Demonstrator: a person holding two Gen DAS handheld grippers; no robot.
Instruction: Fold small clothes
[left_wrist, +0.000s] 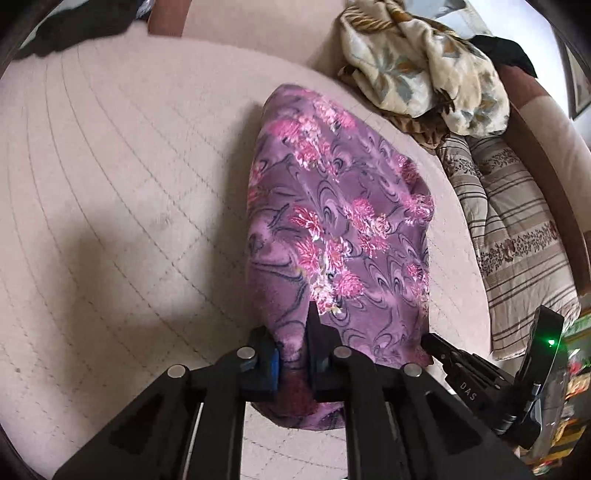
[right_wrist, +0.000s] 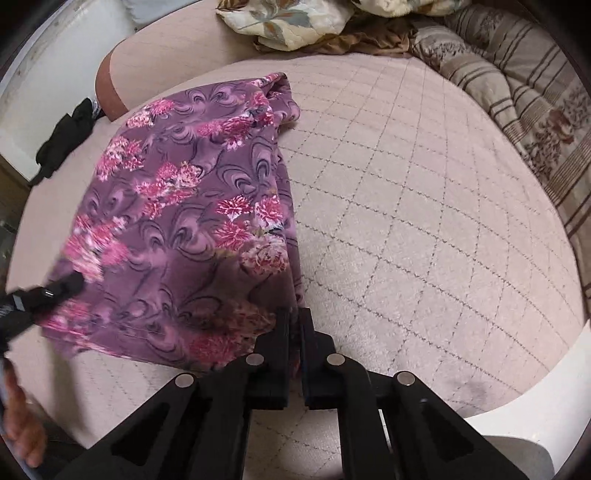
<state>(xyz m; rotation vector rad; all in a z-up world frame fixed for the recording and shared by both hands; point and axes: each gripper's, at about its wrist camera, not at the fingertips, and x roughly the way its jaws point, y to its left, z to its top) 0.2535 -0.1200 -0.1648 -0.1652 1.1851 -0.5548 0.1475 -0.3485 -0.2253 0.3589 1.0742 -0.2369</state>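
A purple garment with pink flowers (left_wrist: 340, 221) hangs lifted above the quilted pink bed. My left gripper (left_wrist: 291, 354) is shut on its near left corner. My right gripper (right_wrist: 295, 332) is shut on its near right corner; the garment (right_wrist: 184, 206) stretches leftward from it to the left gripper's tip (right_wrist: 62, 286). The right gripper's tip (left_wrist: 439, 347) shows at the cloth's right edge in the left wrist view. The far end of the garment trails down toward the bed.
The quilted pink bed cover (right_wrist: 424, 221) spreads on all sides. A floral blanket (left_wrist: 424, 62) and striped pillows (left_wrist: 517, 229) lie at the back right. A black cloth (right_wrist: 66, 136) lies at the far left. A white object (right_wrist: 535, 417) is at the lower right.
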